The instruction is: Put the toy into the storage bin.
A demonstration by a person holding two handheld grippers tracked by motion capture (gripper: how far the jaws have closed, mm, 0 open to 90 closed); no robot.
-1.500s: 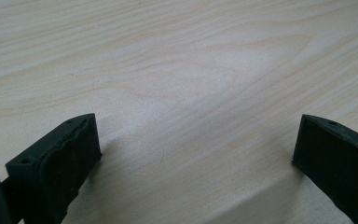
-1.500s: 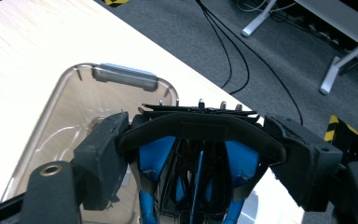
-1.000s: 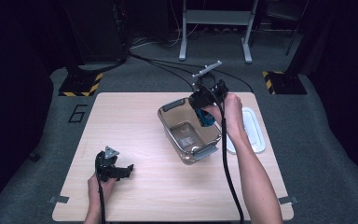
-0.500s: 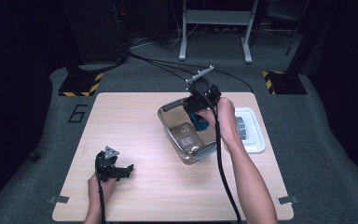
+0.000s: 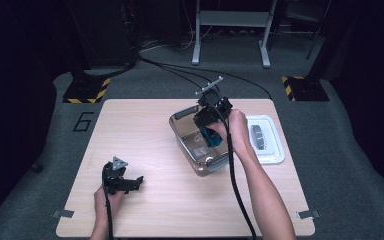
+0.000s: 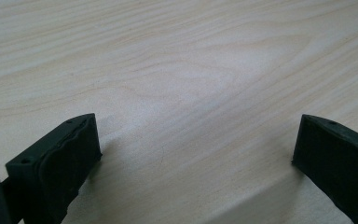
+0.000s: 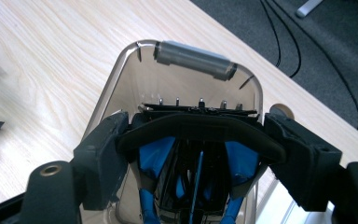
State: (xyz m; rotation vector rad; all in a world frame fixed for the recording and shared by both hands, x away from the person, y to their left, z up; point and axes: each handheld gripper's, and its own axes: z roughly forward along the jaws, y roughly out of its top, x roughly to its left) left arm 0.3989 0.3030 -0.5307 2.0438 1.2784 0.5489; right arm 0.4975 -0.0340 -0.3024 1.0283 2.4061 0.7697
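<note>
The right gripper (image 7: 193,140) is clamped across a black-and-blue plastic device (image 7: 196,172), one pad on each side of its curved black top, holding it just over the open mouth of a clear grey plastic tub (image 7: 193,58). That tub stands on the pale wooden table (image 5: 145,125), just beside a white lid (image 5: 275,150). Down at the near edge, the left gripper (image 6: 193,154) rests with its jaws spread wide over bare wood.
</note>
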